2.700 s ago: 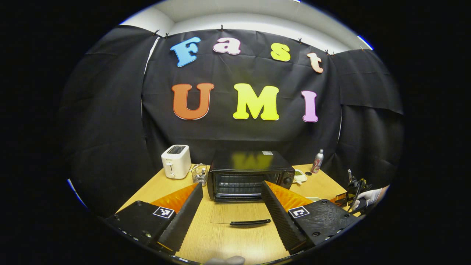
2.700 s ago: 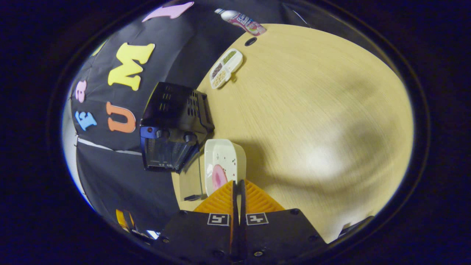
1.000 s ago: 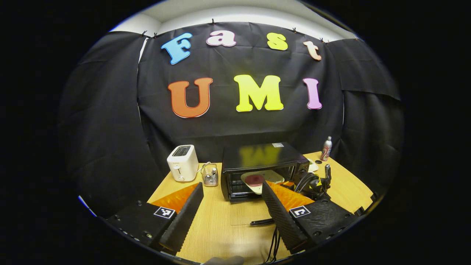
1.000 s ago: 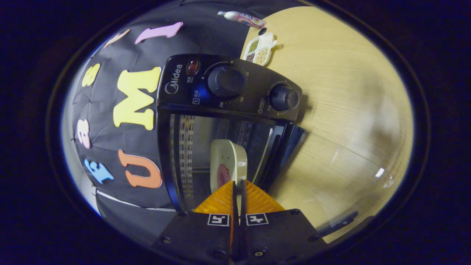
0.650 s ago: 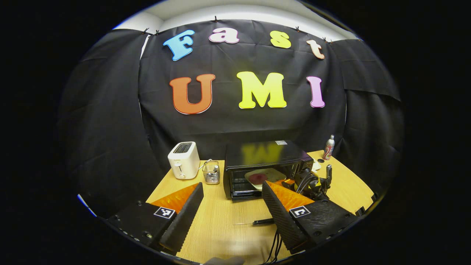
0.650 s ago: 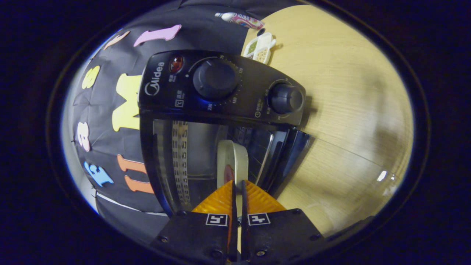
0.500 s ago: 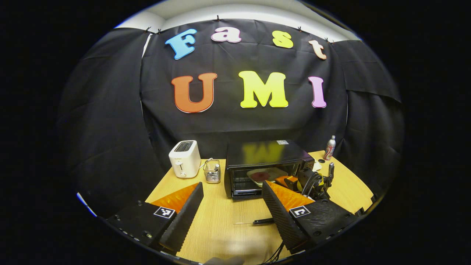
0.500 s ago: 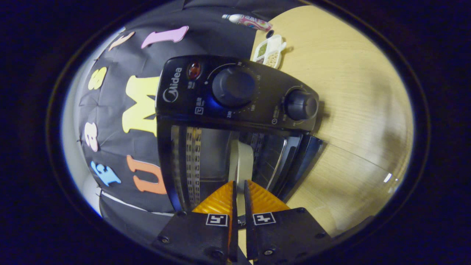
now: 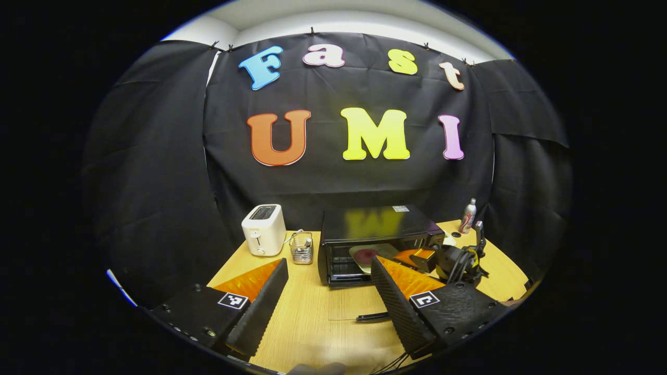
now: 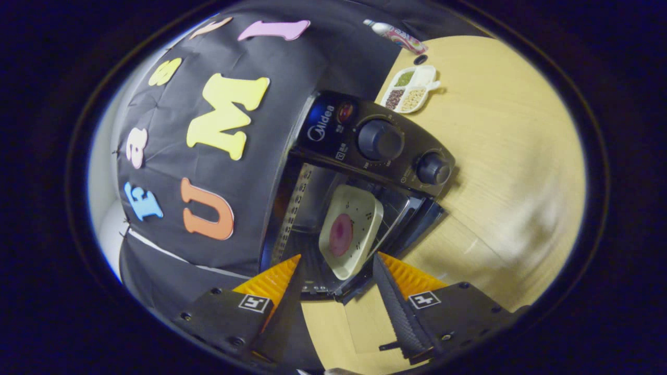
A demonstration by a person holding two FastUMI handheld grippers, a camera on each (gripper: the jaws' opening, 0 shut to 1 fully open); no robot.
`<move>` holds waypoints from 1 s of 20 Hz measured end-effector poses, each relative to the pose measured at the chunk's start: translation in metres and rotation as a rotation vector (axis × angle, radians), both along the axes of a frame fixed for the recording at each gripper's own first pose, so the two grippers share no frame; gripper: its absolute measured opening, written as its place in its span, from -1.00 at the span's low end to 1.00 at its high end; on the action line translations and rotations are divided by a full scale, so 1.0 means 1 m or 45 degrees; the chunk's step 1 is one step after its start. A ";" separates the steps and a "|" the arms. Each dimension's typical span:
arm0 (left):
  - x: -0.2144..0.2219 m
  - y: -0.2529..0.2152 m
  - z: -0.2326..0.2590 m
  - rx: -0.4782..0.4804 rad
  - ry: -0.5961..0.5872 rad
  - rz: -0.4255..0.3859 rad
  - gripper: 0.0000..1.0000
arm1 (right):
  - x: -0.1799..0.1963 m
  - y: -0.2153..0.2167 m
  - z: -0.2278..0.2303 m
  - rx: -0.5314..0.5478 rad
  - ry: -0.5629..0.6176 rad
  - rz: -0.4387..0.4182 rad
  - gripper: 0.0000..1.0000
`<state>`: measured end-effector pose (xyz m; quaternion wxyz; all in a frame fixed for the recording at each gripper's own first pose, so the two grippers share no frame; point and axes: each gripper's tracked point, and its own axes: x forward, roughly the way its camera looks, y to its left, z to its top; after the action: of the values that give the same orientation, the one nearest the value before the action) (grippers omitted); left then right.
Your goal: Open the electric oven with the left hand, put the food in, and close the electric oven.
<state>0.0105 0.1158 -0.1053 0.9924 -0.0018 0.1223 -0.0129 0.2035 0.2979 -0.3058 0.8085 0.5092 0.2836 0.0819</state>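
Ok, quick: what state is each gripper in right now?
Left gripper: open, holding nothing.
Right gripper: open, clear of the cream square plate sitting inside the black electric oven.

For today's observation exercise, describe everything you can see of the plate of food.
The plate is a pale cream, rounded-square dish, smooth like ceramic or plastic, with small dark specks and one round pinkish-red piece of food near its middle. It sits inside the open electric oven, below the control knobs, its near corner close to the opening. The right gripper is open just in front of it, not touching. The left gripper view shows it inside the oven.
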 end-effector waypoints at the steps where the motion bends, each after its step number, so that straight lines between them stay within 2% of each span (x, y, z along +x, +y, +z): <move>1: -0.002 -0.001 0.001 -0.005 -0.003 0.003 0.93 | -0.009 -0.005 0.006 -0.041 -0.011 0.022 0.59; 2: -0.003 -0.001 0.002 -0.012 -0.011 0.008 0.93 | -0.017 -0.014 0.012 -0.096 -0.024 0.040 0.84; 3: -0.005 -0.003 0.002 -0.019 -0.014 0.013 0.93 | -0.024 -0.026 0.020 -0.153 -0.048 0.053 0.70; 4: -0.006 -0.002 0.003 -0.023 -0.026 0.018 0.94 | -0.032 -0.037 0.026 -0.222 -0.060 0.070 0.89; 5: -0.007 -0.002 0.004 -0.028 -0.035 0.020 0.93 | -0.040 -0.048 0.034 -0.280 -0.085 0.084 0.80; 10: -0.013 -0.010 -0.003 -0.017 -0.067 0.032 0.93 | -0.076 -0.110 0.076 -0.590 -0.208 0.117 0.82; 13: -0.016 -0.017 -0.009 -0.025 -0.075 0.043 0.94 | -0.094 -0.151 0.102 -0.778 -0.289 0.094 0.87; 14: -0.016 -0.020 -0.013 -0.028 -0.077 0.043 0.94 | -0.100 -0.162 0.110 -0.840 -0.317 0.089 0.99; 15: -0.016 -0.024 -0.019 -0.029 -0.069 0.040 0.94 | -0.105 -0.173 0.116 -0.901 -0.341 0.087 0.89; 16: -0.017 -0.028 -0.025 -0.027 -0.061 0.037 0.94 | -0.109 -0.183 0.121 -0.971 -0.369 0.090 1.00; 17: -0.017 -0.033 -0.032 -0.032 -0.048 0.026 0.94 | -0.115 -0.194 0.128 -1.040 -0.401 0.090 1.00; 18: -0.017 -0.038 -0.039 -0.033 -0.046 0.022 0.94 | -0.120 -0.202 0.134 -1.109 -0.434 0.097 0.90; 20: -0.017 -0.045 -0.058 -0.024 -0.015 0.012 0.93 | -0.131 -0.217 0.144 -1.226 -0.476 0.097 0.89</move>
<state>-0.0060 0.0708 -0.1635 0.9931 -0.0115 0.1164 -0.0095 0.0726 0.0813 -0.1621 0.9845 0.0452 0.1582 0.0611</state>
